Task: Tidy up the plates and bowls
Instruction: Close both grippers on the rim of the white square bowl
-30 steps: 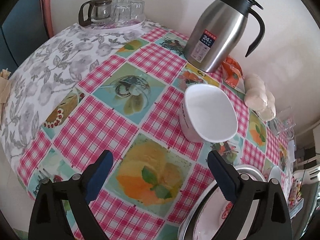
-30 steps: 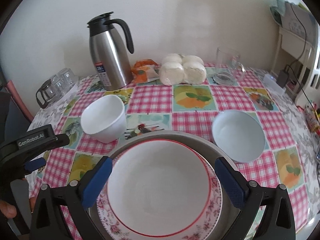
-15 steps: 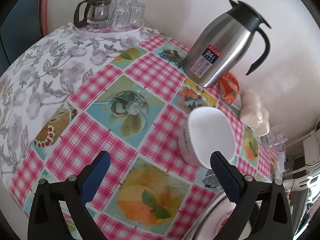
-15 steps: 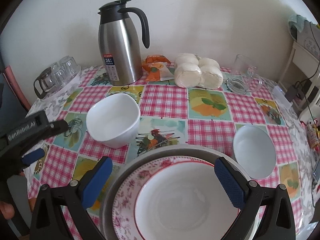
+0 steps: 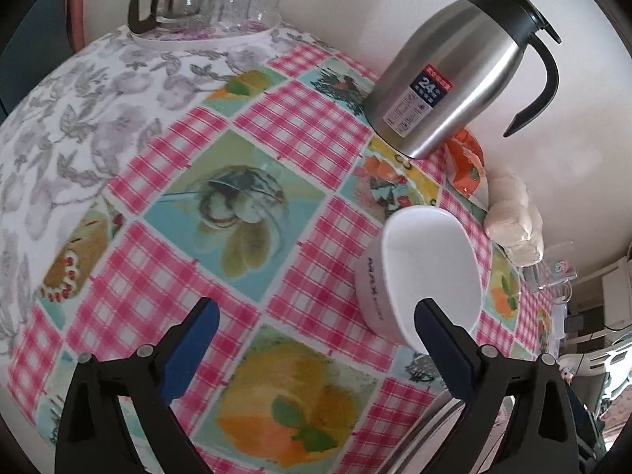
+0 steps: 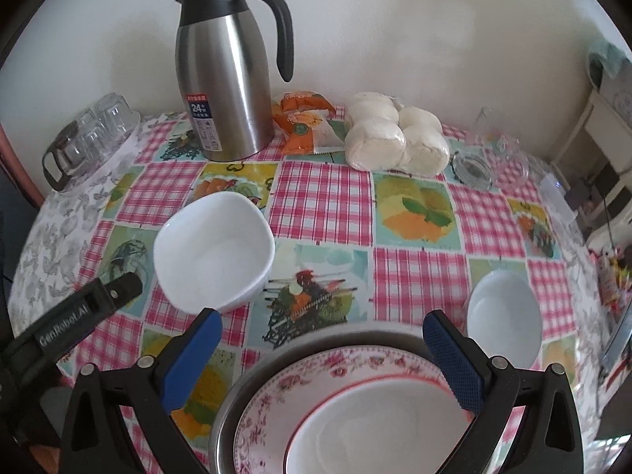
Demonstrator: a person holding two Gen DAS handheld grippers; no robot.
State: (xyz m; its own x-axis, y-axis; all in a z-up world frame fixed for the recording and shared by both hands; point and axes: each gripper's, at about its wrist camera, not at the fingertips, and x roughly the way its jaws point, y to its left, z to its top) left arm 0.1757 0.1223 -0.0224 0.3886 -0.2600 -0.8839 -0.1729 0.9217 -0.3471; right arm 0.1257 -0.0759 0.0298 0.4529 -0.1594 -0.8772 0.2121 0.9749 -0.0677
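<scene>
A white square-ish bowl (image 5: 426, 272) (image 6: 215, 249) stands upright on the checked tablecloth. My left gripper (image 5: 316, 324) is open, and its right finger overlaps the bowl's near rim in the left wrist view; the left gripper (image 6: 79, 312) also shows just left of the bowl in the right wrist view. A stack sits under my open right gripper (image 6: 322, 339): a metal plate (image 6: 276, 359), a floral plate (image 6: 316, 371) and a red-rimmed white bowl (image 6: 375, 426). A small round white bowl (image 6: 503, 316) sits to the right.
A steel thermos jug (image 6: 229, 83) (image 5: 446, 79) stands at the back by the wall. Beside it lie an orange packet (image 6: 304, 118), bagged white buns (image 6: 395, 138) and a glass ashtray (image 6: 472, 166). A glass pot with cups (image 5: 205, 4) sits at the far left.
My left gripper has moved forward toward the square-ish bowl, which now reaches its right finger. The right gripper has drawn back, so the stack sits lower in its view.
</scene>
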